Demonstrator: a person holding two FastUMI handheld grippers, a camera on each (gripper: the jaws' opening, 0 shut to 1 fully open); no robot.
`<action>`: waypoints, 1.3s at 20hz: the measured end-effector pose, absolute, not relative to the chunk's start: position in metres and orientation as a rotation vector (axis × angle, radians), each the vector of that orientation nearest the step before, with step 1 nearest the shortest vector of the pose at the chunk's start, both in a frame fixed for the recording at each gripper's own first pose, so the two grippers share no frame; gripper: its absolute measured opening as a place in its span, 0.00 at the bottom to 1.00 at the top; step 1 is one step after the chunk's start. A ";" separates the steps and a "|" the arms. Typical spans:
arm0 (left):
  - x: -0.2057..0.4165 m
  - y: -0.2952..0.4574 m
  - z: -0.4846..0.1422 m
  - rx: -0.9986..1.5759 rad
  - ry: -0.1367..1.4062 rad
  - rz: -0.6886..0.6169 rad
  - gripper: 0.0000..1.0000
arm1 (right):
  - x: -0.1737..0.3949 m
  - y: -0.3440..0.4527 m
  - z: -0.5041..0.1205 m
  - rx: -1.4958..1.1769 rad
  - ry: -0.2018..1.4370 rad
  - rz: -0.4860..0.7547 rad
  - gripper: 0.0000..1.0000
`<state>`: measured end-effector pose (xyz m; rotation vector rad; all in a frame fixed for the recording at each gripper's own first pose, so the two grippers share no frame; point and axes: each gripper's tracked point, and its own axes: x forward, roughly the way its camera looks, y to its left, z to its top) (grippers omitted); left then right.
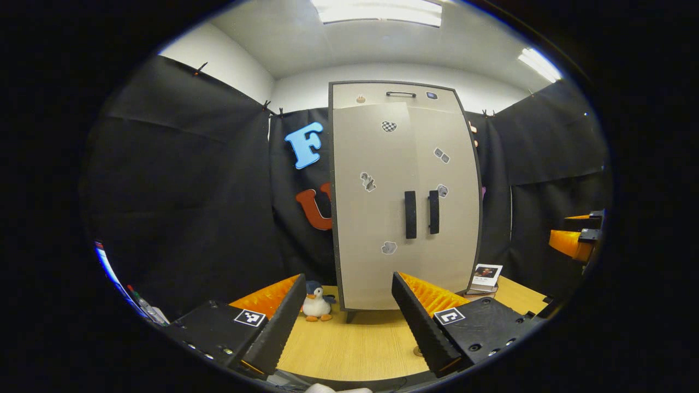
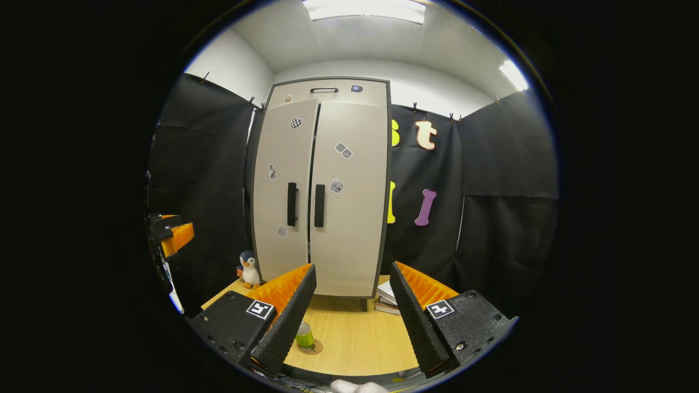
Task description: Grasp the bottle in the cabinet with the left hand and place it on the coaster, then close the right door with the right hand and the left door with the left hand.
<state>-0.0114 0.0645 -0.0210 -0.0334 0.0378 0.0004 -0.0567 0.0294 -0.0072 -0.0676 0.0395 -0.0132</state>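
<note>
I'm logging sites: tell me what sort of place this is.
Probably a staged recording booth: black cloth walls, a tall beige two-door cabinet on a light wooden table, and a small plush penguin as a prop.

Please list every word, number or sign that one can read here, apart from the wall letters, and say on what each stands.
No legible text.
Stickers on the cabinet doors: too small to read.
Book cover: blurred.
Square tags on the left gripper and right gripper: patterns, no words.
</note>
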 end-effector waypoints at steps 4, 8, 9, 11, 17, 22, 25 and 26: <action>-0.013 0.066 -0.021 -0.033 0.037 -0.001 0.94 | -0.057 0.030 -0.008 -0.067 0.036 -0.013 0.84; -0.014 0.071 -0.022 -0.030 0.040 0.007 0.93 | -0.058 0.033 -0.008 -0.069 0.035 -0.009 0.84; -0.014 0.071 -0.023 -0.032 0.041 0.008 0.93 | -0.057 0.034 -0.009 -0.070 0.035 -0.007 0.84; -0.015 0.072 -0.022 -0.036 0.041 0.011 0.93 | -0.056 0.034 -0.009 -0.074 0.033 -0.007 0.84; -0.013 0.072 -0.022 -0.034 0.043 0.010 0.94 | -0.052 0.034 -0.008 -0.075 0.028 -0.003 0.84; -0.009 0.070 -0.021 -0.036 0.040 0.013 0.93 | -0.045 0.031 -0.004 -0.069 0.022 -0.004 0.84; -0.004 0.067 -0.020 -0.034 0.040 0.013 0.93 | -0.040 0.028 -0.004 -0.073 0.023 0.001 0.84; -0.002 0.064 -0.021 -0.035 0.040 0.012 0.93 | -0.038 0.027 -0.004 -0.076 0.025 0.003 0.84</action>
